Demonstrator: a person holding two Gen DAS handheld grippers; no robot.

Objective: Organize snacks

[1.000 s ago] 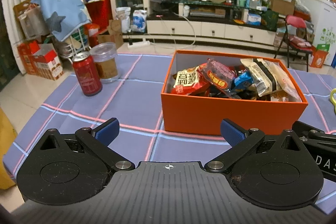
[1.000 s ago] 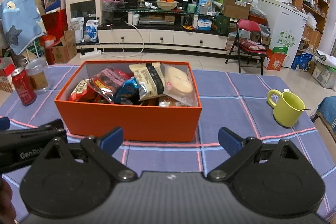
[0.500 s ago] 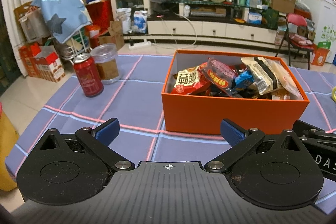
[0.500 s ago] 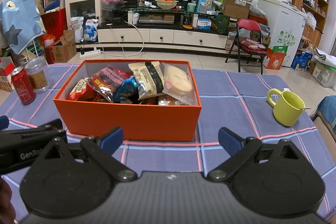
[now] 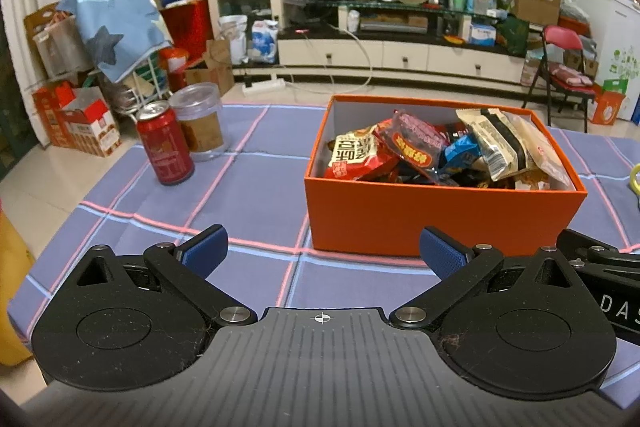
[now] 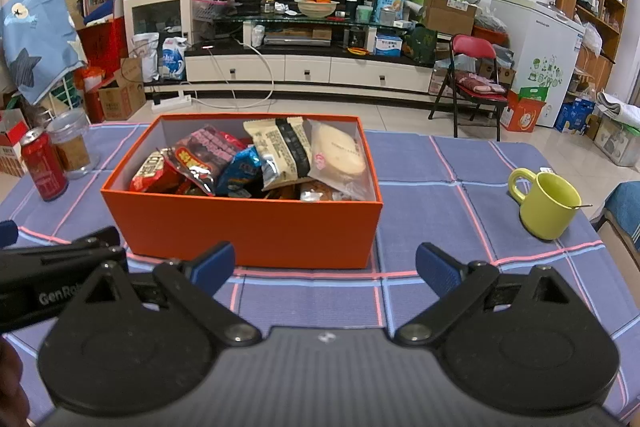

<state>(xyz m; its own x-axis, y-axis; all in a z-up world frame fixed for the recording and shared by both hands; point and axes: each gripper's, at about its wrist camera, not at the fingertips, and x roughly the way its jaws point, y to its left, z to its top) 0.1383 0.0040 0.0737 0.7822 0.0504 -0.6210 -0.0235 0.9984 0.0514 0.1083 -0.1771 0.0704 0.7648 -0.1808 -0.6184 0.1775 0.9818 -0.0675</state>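
**Both grippers empty before the snack box**

I held my left gripper (image 5: 322, 251) and right gripper (image 6: 325, 265) with jaws wide apart, empty, above the checked tablecloth (image 6: 440, 163). The orange box (image 6: 248, 227) just ahead was heaped with snack packets (image 6: 256, 163).

The right gripper (image 6: 325, 261) holds its blue-padded fingers (image 6: 212, 263) spread wide with nothing between them, above the blue plaid tablecloth (image 6: 448, 163). Directly ahead stands an orange box (image 6: 248, 223) filled with snack packets (image 6: 264, 163). A yellow-green mug (image 6: 548, 205) stands well to its right; a red can (image 6: 43, 165) and a clear jar (image 6: 74, 145) stand to its left.
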